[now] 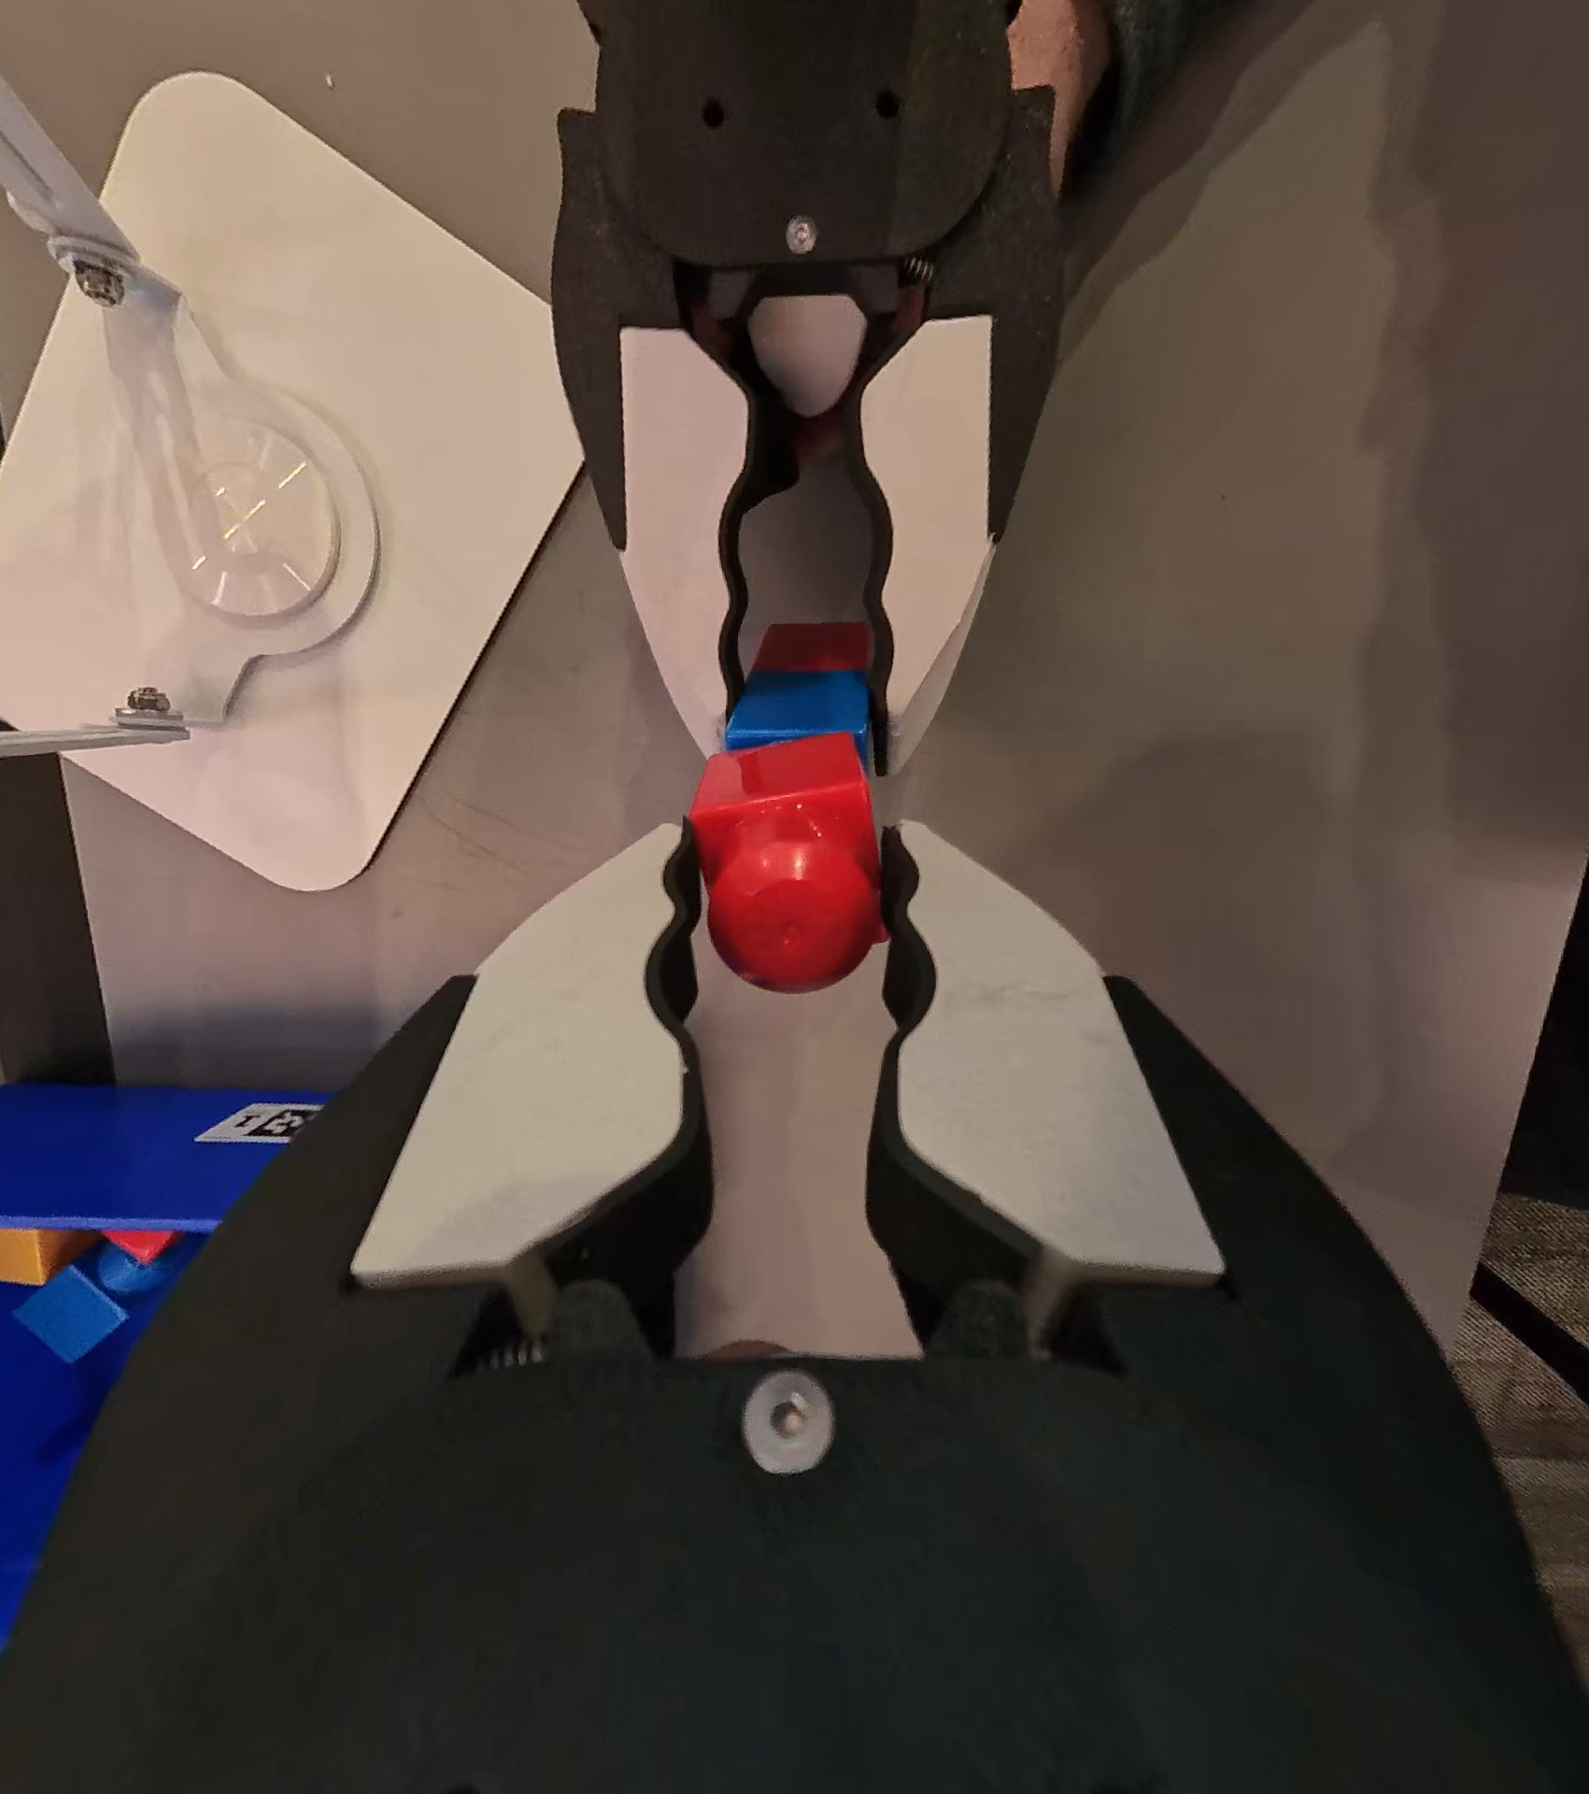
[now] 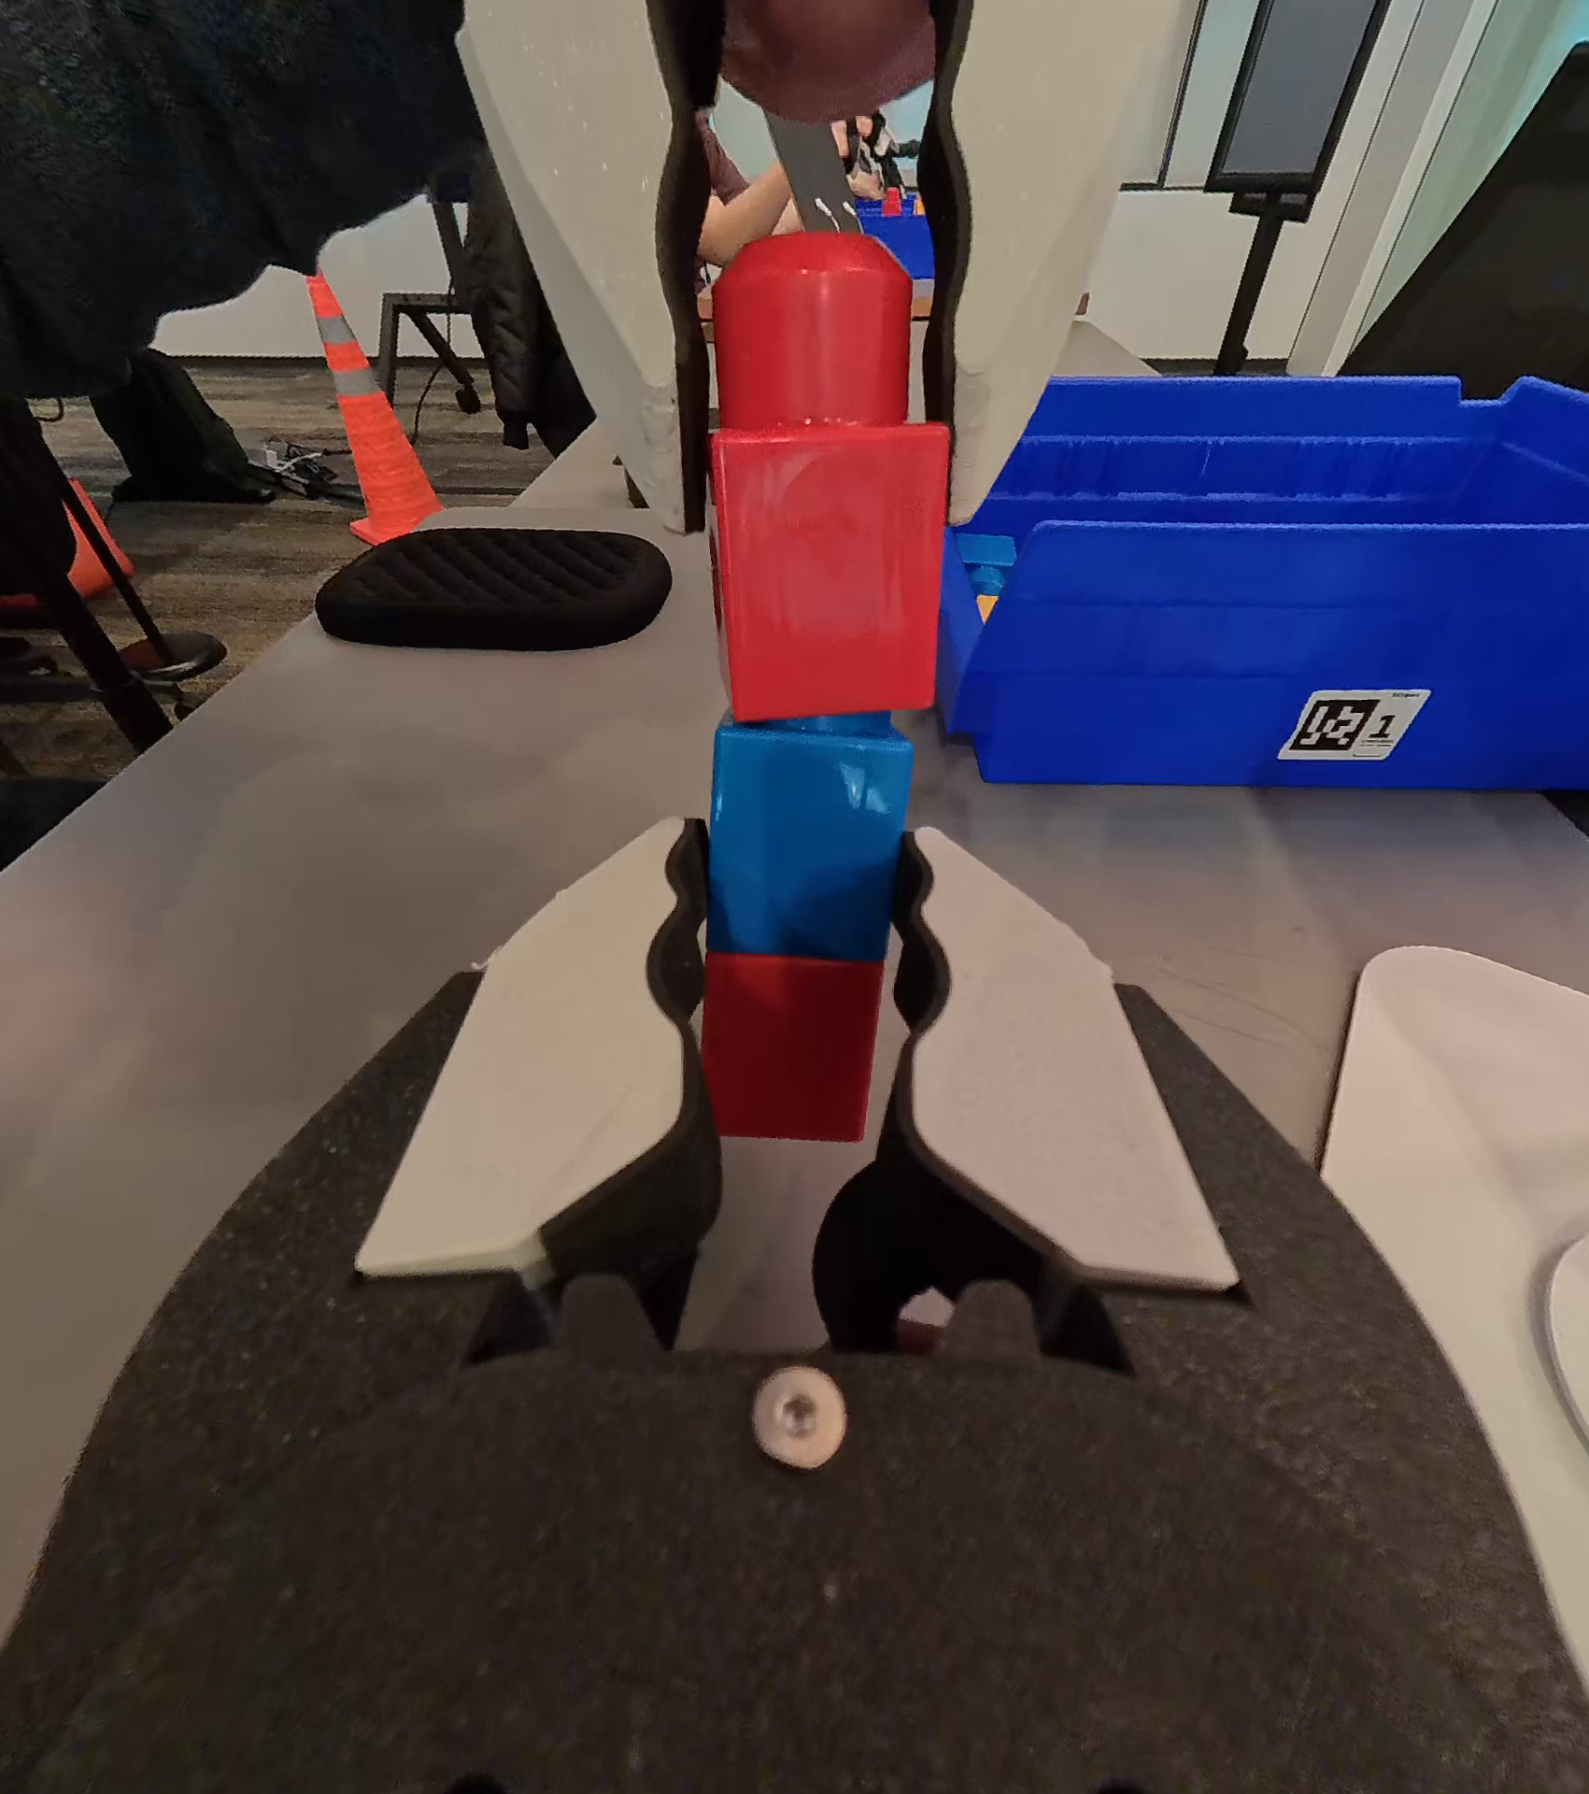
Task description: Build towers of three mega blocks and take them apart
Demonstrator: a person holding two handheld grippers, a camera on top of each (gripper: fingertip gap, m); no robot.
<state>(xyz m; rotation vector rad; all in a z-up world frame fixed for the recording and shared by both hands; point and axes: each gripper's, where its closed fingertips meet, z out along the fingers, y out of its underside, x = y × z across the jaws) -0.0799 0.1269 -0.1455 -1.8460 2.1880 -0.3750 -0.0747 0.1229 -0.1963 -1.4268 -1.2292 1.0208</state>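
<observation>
Left claw (image 1: 790, 879): clamped on the top red block (image 1: 785, 835), gripped across its flat sides so the stud stays free and the block can be pressed on or pulled off; a thin gap at the joint suggests it is not fully seated.

Right claw (image 2: 800, 913): clamped on the blue block (image 2: 805, 854), with the bottom red block (image 2: 790, 1048) between its fingers; it braces the lower pair against the other claw's force.

Tower: three blocks, red-blue-red, held upright above the desk (image 2: 285, 874), top block slightly tilted.

Bin (image 2: 1305, 602): blue, near on the desk, holding spare blocks.

White plate (image 1: 218, 485): beside, unused.
</observation>
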